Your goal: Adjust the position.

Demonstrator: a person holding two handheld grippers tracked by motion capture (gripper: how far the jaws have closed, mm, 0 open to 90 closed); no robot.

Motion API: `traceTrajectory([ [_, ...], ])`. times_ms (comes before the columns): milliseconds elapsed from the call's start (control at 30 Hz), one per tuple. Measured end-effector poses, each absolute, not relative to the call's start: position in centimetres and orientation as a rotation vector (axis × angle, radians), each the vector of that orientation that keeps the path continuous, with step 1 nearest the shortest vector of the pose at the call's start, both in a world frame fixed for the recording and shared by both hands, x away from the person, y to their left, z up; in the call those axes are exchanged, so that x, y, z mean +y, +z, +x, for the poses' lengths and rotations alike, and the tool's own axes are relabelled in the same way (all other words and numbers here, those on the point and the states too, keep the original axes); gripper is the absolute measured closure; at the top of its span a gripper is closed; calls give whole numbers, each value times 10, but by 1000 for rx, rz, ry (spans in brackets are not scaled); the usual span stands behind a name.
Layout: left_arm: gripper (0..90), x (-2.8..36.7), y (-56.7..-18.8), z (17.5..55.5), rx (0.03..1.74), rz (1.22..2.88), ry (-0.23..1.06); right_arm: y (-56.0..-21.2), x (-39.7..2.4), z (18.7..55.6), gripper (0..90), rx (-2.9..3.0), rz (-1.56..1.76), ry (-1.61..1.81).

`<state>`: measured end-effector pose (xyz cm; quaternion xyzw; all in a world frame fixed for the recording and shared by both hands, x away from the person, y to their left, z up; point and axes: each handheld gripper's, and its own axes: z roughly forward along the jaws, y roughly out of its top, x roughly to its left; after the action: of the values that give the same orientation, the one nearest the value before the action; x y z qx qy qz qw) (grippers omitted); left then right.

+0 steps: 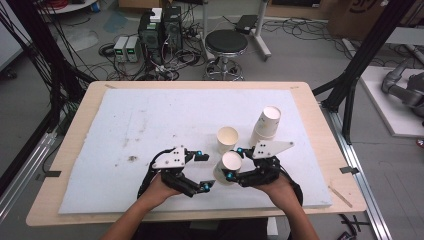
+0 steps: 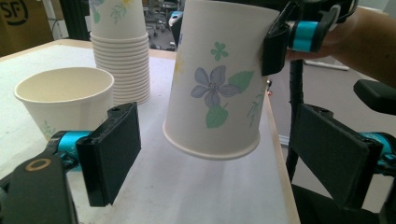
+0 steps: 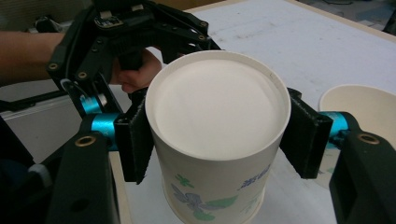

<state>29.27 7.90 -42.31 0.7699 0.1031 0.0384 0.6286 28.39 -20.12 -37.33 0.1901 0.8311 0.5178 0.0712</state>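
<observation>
White bench pad: right tongs clamp an inverted cup, lifted; left tongs gape empty; placing's left.

In my right gripper's view the flowered cup I clamp upside down loses its rim past the bottom edge, and its body covers my pads' faces. My left gripper's view cuts the cup stack off at the top, and the upright cup is partly behind my near pad.
</observation>
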Motion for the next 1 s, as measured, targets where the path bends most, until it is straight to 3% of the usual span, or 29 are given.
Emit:
traceTrajectory([
  [433,190,66,-423,293,182,1799,78,-374,-184,282,353,2543,502,1591],
  [767,333,66,-423,293,135,1824,76,-376,-182,282,355,2553,510,1620],
  [800,339,67,-422,293,133,1830,74,-376,-182,282,345,2557,516,1624],
  [900,355,67,-419,292,123,1865,78,-377,-180,283,190,2554,576,1627],
  [1000,364,67,-414,292,112,1924,84,-376,-180,283,189,2560,555,1631],
])
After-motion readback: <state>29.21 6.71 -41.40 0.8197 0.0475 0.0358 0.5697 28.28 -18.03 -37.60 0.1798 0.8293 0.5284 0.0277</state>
